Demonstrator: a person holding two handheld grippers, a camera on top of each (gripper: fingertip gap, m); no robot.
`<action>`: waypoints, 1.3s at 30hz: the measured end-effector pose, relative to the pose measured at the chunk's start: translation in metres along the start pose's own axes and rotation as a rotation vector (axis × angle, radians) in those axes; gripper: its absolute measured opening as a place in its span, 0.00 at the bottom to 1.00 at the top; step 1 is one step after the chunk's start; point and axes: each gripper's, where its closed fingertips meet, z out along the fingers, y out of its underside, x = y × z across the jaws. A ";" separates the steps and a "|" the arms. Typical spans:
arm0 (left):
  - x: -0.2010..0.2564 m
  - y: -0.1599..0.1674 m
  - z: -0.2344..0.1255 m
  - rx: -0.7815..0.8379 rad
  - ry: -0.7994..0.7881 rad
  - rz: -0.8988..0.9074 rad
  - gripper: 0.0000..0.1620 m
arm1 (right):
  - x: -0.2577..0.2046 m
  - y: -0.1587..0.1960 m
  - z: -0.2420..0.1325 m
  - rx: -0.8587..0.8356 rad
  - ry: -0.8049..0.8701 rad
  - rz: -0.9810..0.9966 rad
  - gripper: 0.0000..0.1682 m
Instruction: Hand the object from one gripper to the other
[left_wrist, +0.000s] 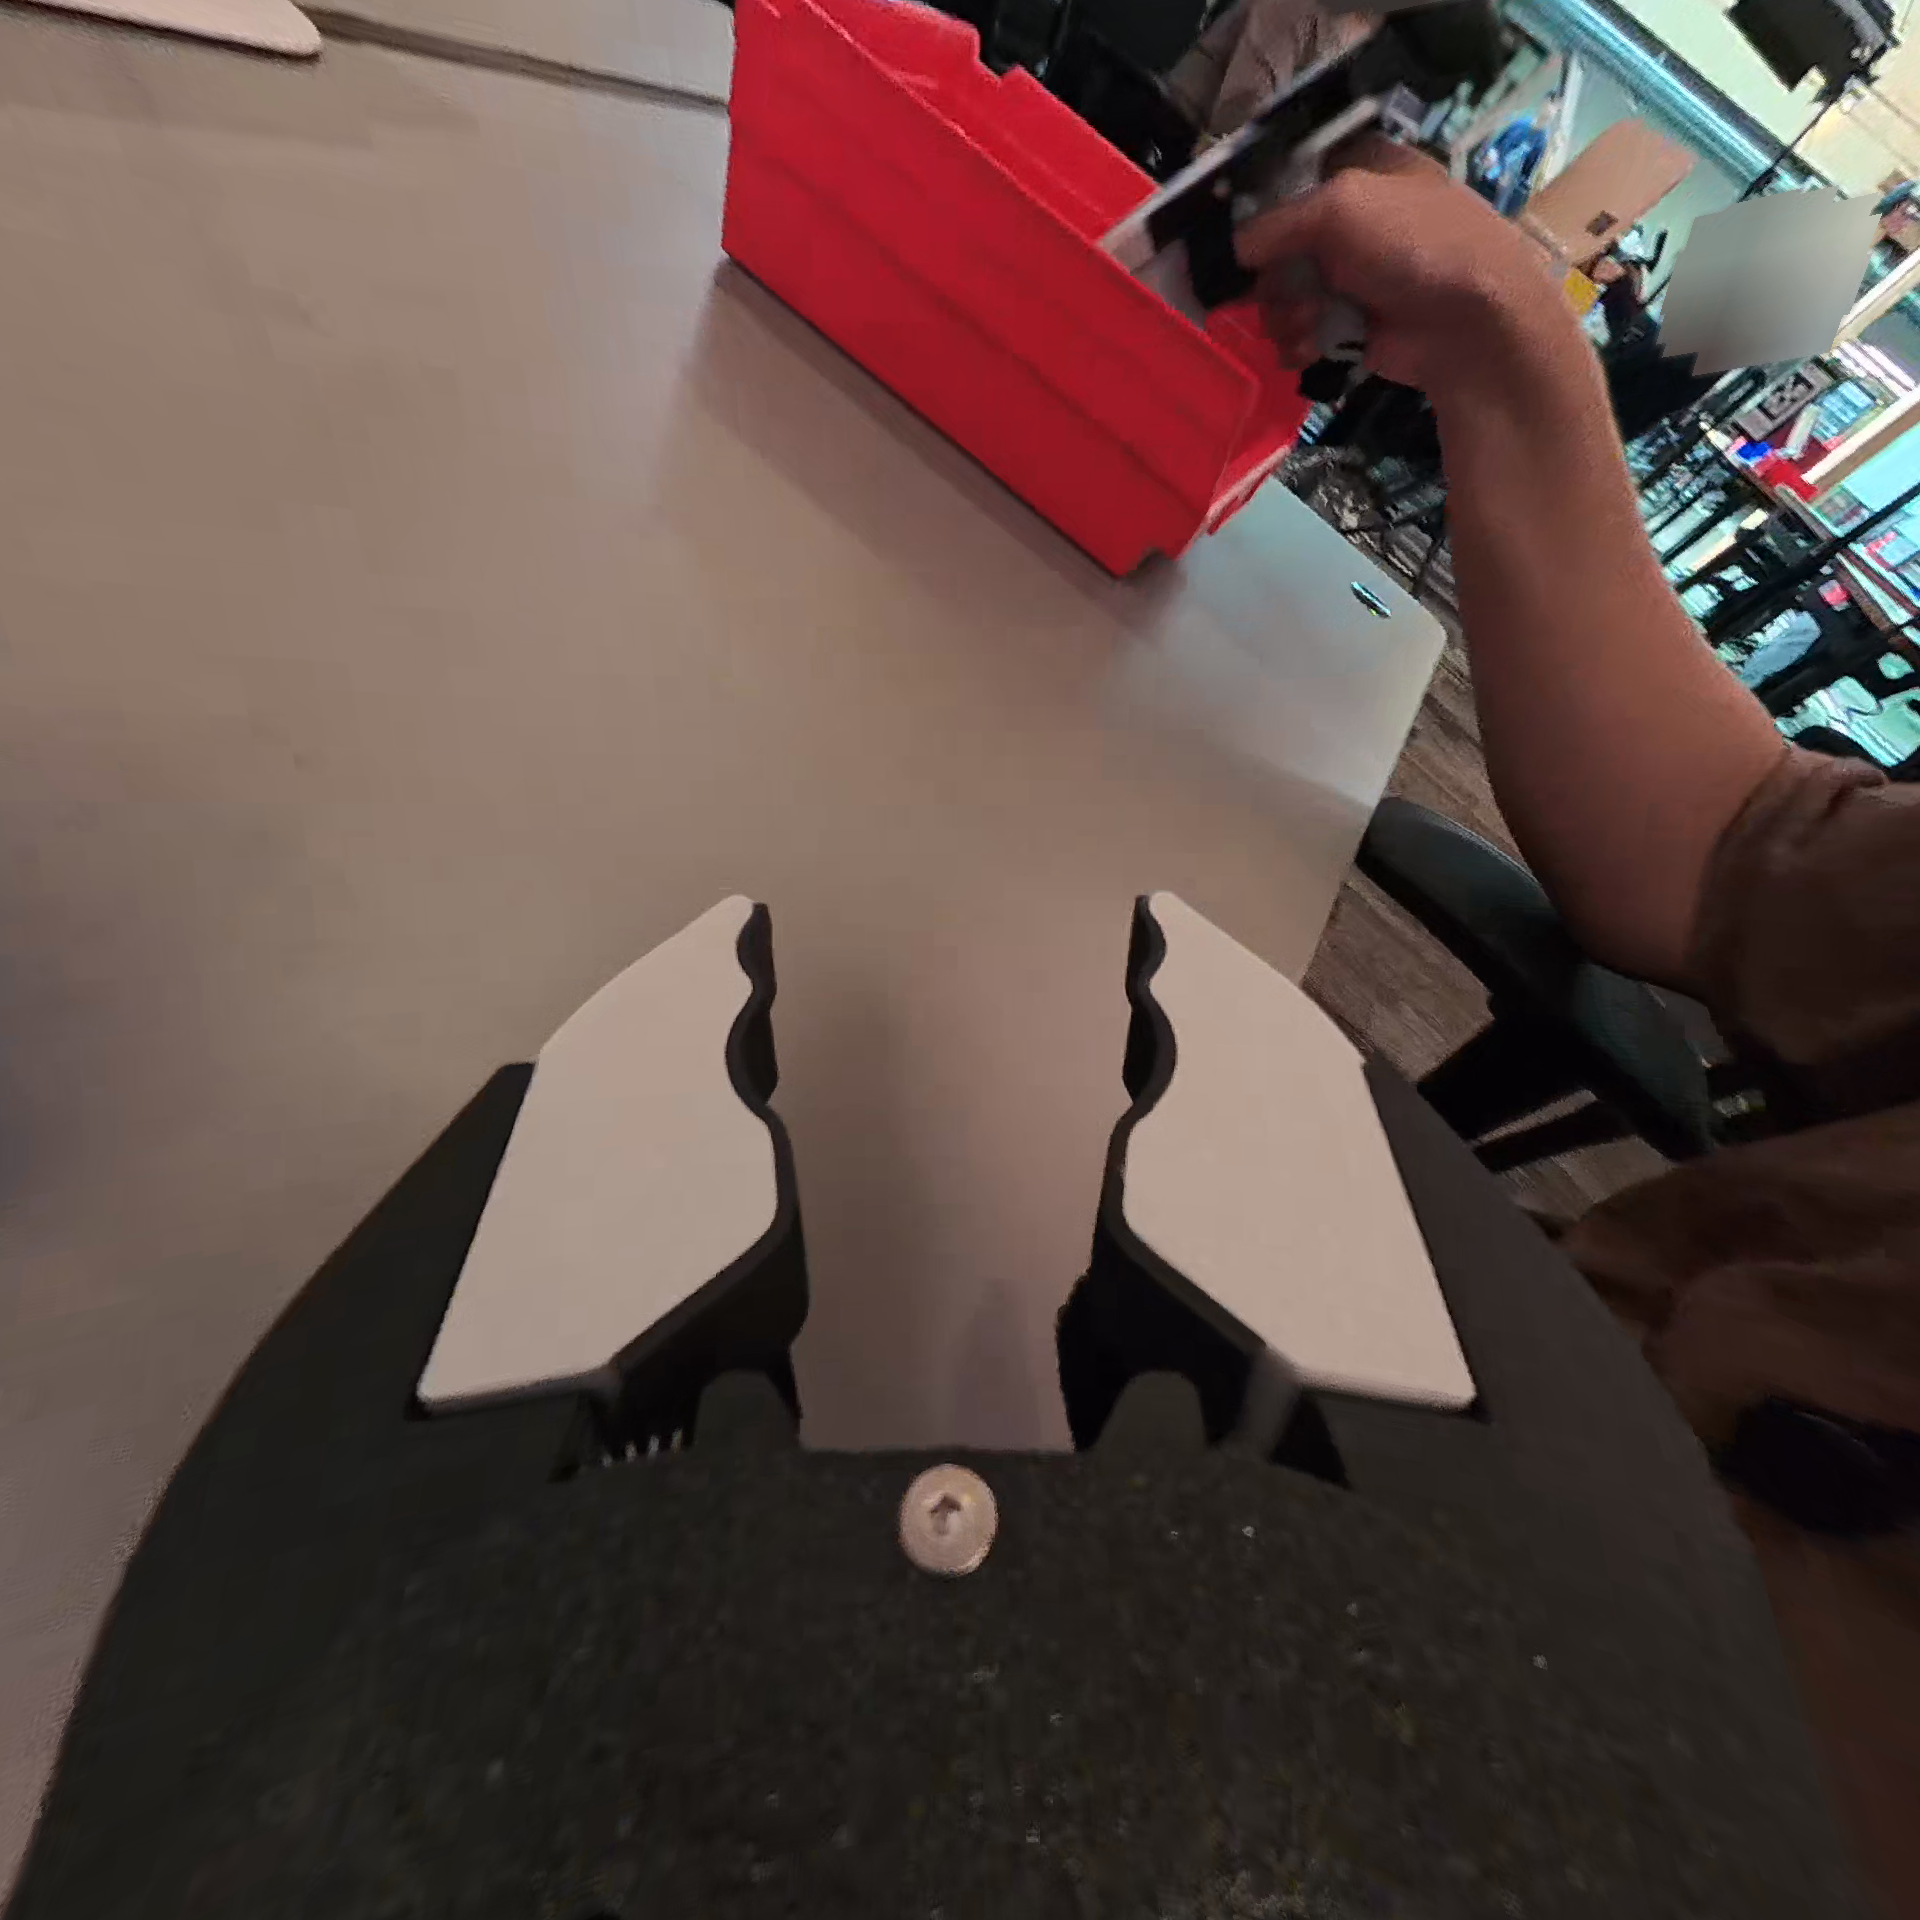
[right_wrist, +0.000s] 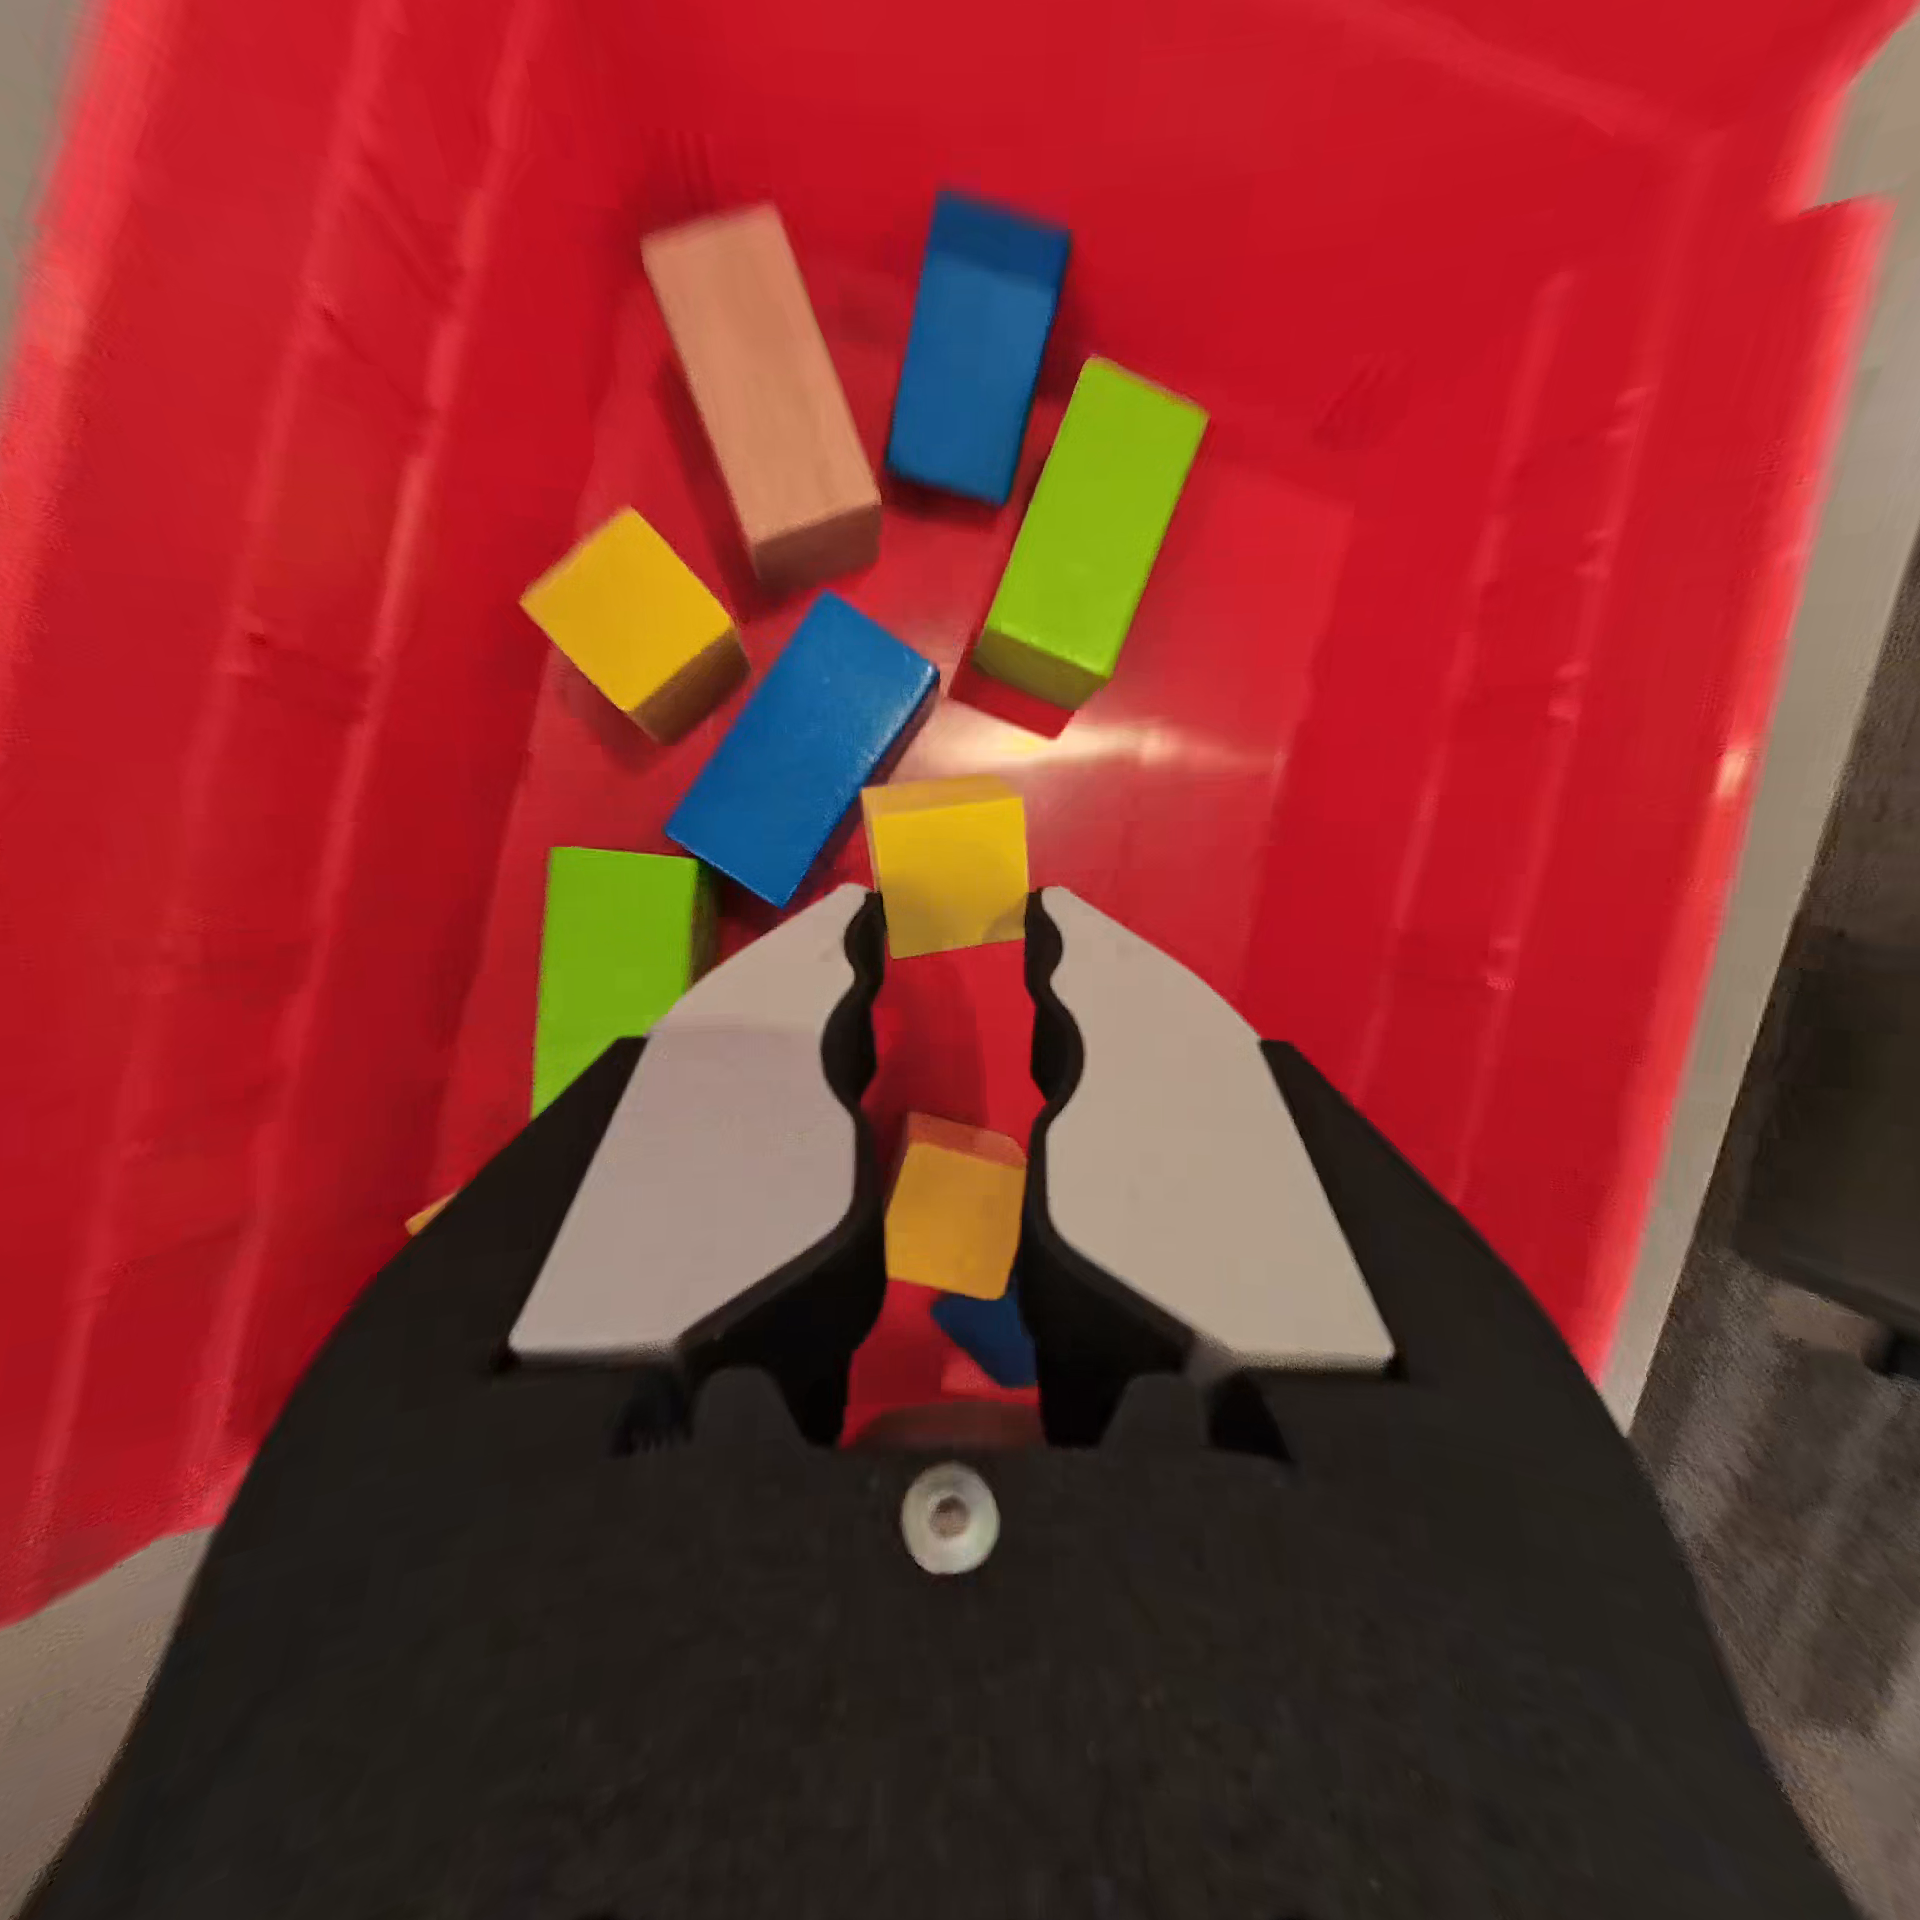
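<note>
Only right wrist view: right hand-held gripper pinching yellow cube inside red bin; left hand-held gripper spread empty above surface.

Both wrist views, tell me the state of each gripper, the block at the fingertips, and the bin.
Left gripper: open, empty, over the table.
Right gripper: shut on yellow block, inside the bin.
Yellow block: pinched at fingertips.
Red bin: upright, holding loose blocks.

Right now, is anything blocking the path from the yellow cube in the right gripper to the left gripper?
Nothing visible does. The right gripper holds the yellow cube over the red bin; the left gripper waits open above bare table.
</note>
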 end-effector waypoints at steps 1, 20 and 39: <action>0.003 0.003 0.002 -0.014 0.019 -0.007 0.39 | 0.001 0.003 0.008 -0.049 0.010 -0.007 0.15; -0.015 -0.002 -0.008 -0.005 -0.175 0.202 0.40 | -0.015 -0.041 -0.068 0.159 0.067 -0.124 0.29; -0.061 -0.066 -0.098 0.305 -0.371 0.131 0.31 | -0.229 0.069 -0.125 0.882 -0.442 0.038 0.32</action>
